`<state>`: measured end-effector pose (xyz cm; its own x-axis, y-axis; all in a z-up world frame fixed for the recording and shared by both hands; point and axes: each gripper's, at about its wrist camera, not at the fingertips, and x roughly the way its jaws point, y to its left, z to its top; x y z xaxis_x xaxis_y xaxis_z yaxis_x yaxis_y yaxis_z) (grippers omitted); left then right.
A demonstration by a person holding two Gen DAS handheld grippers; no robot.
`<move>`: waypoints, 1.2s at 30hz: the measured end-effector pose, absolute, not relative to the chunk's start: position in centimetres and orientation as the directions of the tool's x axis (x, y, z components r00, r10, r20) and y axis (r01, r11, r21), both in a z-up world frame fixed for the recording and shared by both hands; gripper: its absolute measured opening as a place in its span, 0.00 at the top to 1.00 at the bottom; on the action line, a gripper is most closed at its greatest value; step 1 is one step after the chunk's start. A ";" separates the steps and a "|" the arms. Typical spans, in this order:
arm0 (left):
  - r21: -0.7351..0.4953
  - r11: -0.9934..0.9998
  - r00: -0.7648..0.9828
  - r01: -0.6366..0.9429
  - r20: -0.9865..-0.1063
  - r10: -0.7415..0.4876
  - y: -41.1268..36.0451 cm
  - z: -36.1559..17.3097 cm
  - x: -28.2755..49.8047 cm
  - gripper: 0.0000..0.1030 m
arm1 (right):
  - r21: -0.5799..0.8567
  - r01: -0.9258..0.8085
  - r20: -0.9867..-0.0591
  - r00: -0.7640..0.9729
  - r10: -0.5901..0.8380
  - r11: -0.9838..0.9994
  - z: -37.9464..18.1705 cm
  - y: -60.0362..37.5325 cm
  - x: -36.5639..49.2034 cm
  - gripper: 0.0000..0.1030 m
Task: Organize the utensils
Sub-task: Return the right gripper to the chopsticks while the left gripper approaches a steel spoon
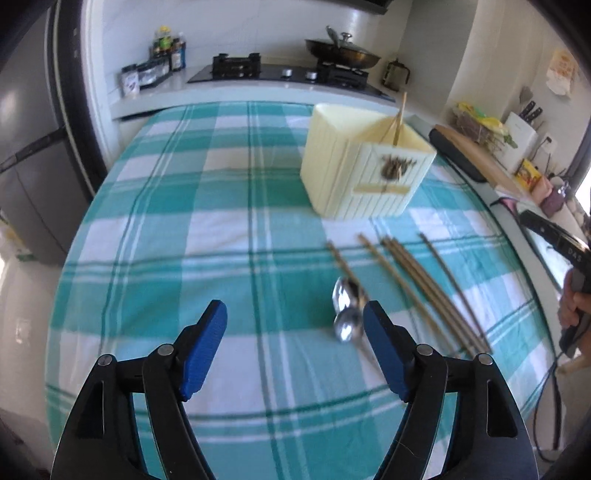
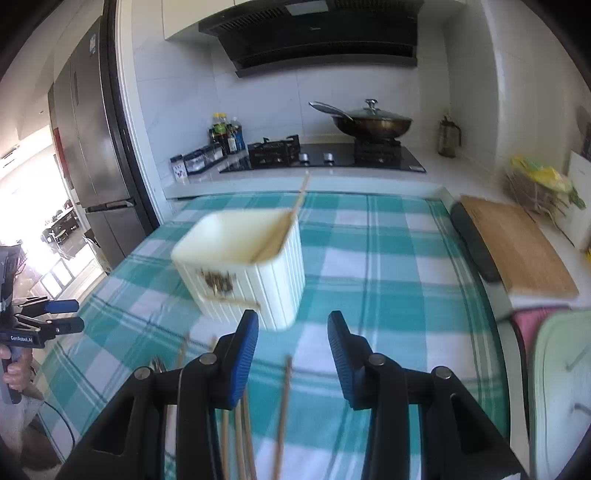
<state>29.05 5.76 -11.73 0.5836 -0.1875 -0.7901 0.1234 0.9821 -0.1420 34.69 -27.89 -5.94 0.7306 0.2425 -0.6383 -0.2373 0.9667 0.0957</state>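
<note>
- The counter (image 1: 229, 236) is covered by a teal-and-white checked cloth that fills most of both wrist views.
- Behind it a white worktop carries a black gas hob (image 2: 325, 158) with a lidded wok (image 2: 373, 123) on its right burner, and a dark extractor hood (image 2: 317, 33) hangs above.
- Bottles and jars (image 1: 168, 48) cluster at the left end of that worktop; a tall grey fridge (image 2: 92, 155) stands further left.
- A wooden cutting board (image 2: 517, 247) lies on the side worktop to the right, with a knife block (image 1: 524, 125) beyond it.
- A cream ribbed utensil holder (image 1: 365, 166) stands upright on the cloth, with chopsticks leaning in one compartment.
- Loose chopsticks (image 1: 417, 288) lie spread on the cloth in front of the holder, and two metal spoons (image 1: 347, 314) lie just beside them.
- The left tool (image 1: 295, 332) hangs over the cloth with its blue pads wide apart and nothing between them; the spoons sit near its right pad.
- The right tool (image 2: 293, 354) stands partly open and empty above the chopstick ends, one chopstick lying below the gap.
- Writing: the left tool's body, seen from the right wrist, reads "GenRobot.AI"; the holder's front label is too blurred to read.
</note>
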 end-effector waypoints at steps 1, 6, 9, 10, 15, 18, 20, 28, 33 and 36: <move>-0.136 0.986 0.582 0.098 -0.796 -0.168 5.8 -13.1 27.8 0.25 | 0.078 -0.205 -0.649 0.733 0.206 0.976 -7.7 -28.8 32.4 0.61; -0.165 0.986 0.566 0.017 -0.811 -0.146 5.2 -17.9 25.4 0.25 | 0.071 -0.069 -0.731 0.675 0.099 0.995 -15.2 -31.9 25.6 0.61; -0.127 0.991 0.599 -0.028 -0.796 -0.086 4.8 -19.3 25.8 0.25 | 0.023 -0.032 -0.745 0.665 0.039 0.999 -17.2 -32.1 23.7 0.61; -0.119 0.992 0.603 -0.034 -0.794 -0.074 4.8 -19.6 25.9 0.24 | 0.025 -0.033 -0.743 0.668 0.041 0.999 -17.3 -32.2 23.5 0.61; -0.141 0.989 0.608 -0.050 -0.790 -0.082 5.1 -20.1 26.3 0.19 | 0.022 -0.007 -0.745 0.666 0.021 1.000 -18.1 -32.6 24.3 0.61; -0.137 0.989 0.603 -0.064 -0.794 -0.071 5.2 -20.4 26.3 0.18 | 0.051 0.000 -0.760 0.648 0.039 0.999 -18.9 -32.7 24.7 0.61; -0.123 0.991 0.602 -0.060 -0.796 -0.063 5.0 -20.5 26.3 0.14 | 0.049 0.001 -0.771 0.636 0.037 0.999 -19.3 -32.6 24.8 0.61; -0.059 0.997 0.582 -0.042 -0.813 -0.023 4.0 -20.8 26.4 0.07 | 0.058 0.028 -0.775 0.631 0.028 0.998 -19.5 -33.0 24.8 0.61; -0.138 0.987 0.600 -0.088 -0.798 -0.058 4.0 -20.2 25.5 0.07 | 0.039 0.029 -0.777 0.629 0.012 0.999 -19.6 -32.8 24.8 0.61; -0.178 0.980 0.599 -0.086 -0.795 -0.092 2.5 -19.6 25.2 0.07 | 0.037 0.032 -0.777 0.630 0.009 0.999 -19.6 -32.8 24.8 0.61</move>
